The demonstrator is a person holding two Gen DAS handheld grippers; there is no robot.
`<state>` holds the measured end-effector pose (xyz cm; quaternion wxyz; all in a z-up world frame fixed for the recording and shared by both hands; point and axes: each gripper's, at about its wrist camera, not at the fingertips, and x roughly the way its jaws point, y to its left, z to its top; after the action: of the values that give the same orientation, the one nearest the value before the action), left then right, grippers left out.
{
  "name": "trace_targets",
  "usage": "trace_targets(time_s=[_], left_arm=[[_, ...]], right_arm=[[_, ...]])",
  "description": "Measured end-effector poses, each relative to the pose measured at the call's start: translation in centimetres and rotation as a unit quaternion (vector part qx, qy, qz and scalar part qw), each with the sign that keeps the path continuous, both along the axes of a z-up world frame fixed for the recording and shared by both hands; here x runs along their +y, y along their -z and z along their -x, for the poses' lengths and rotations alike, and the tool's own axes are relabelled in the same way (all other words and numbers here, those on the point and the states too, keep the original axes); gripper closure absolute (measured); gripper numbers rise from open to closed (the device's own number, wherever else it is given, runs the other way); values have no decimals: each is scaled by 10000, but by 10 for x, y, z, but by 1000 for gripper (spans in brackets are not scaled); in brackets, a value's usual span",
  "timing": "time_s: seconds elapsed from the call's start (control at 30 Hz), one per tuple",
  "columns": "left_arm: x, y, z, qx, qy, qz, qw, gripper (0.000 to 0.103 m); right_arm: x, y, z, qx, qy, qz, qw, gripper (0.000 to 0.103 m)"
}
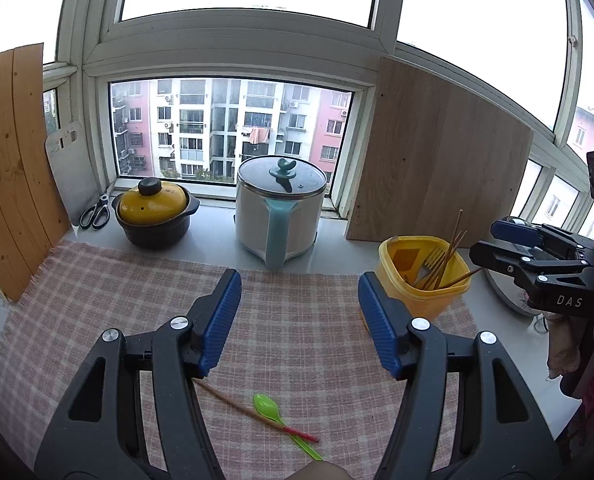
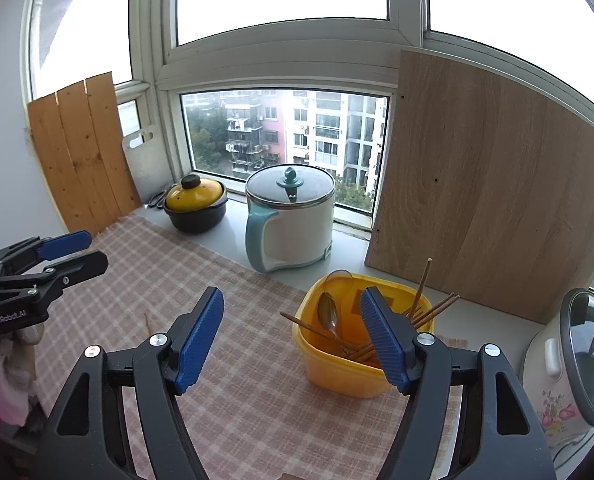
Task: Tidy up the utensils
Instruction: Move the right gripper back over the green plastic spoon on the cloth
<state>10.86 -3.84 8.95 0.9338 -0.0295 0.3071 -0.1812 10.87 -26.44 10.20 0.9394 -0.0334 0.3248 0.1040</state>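
A yellow plastic tub (image 1: 425,280) (image 2: 349,360) stands on the checked cloth and holds several chopsticks (image 2: 433,312), a fork (image 1: 427,266) and a metal spoon (image 2: 329,316). A green plastic spoon (image 1: 273,410) and a red-tipped chopstick (image 1: 257,412) lie crossed on the cloth, close below my left gripper (image 1: 299,312), which is open and empty. My right gripper (image 2: 293,336) is open and empty just left of and above the tub; it also shows at the right edge of the left wrist view (image 1: 497,244).
A white and teal electric pot (image 1: 279,208) (image 2: 291,220) and a yellow-lidded black pot (image 1: 153,212) (image 2: 195,204) stand at the window. Scissors (image 1: 95,212) lie far left. Wooden boards (image 1: 437,176) (image 2: 485,184) lean at both sides. A rice cooker (image 2: 569,368) sits at right.
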Motion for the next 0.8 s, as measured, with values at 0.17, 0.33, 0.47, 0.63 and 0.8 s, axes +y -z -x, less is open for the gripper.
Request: trace_targets(time_s=[0.17, 0.33, 0.47, 0.63, 0.8], left_arm=[[21, 14, 5, 132, -238, -50, 9996, 40], [39, 25, 9, 228, -446, -69, 9987, 40], [47, 32, 11, 310, -502, -97, 9982, 40], [51, 48, 8, 506, -527, -98, 9973, 40], [47, 70, -2, 785, -435, -152, 9958, 40]], right_arm=[[17, 11, 4, 90, -100, -60, 9999, 32], [28, 28, 13, 196, -92, -253, 9994, 29], [39, 41, 16, 302, -166, -244, 9991, 29], [47, 56, 16, 412, -212, -201, 9987, 29], [52, 69, 8, 481, -214, -185, 9984, 29]])
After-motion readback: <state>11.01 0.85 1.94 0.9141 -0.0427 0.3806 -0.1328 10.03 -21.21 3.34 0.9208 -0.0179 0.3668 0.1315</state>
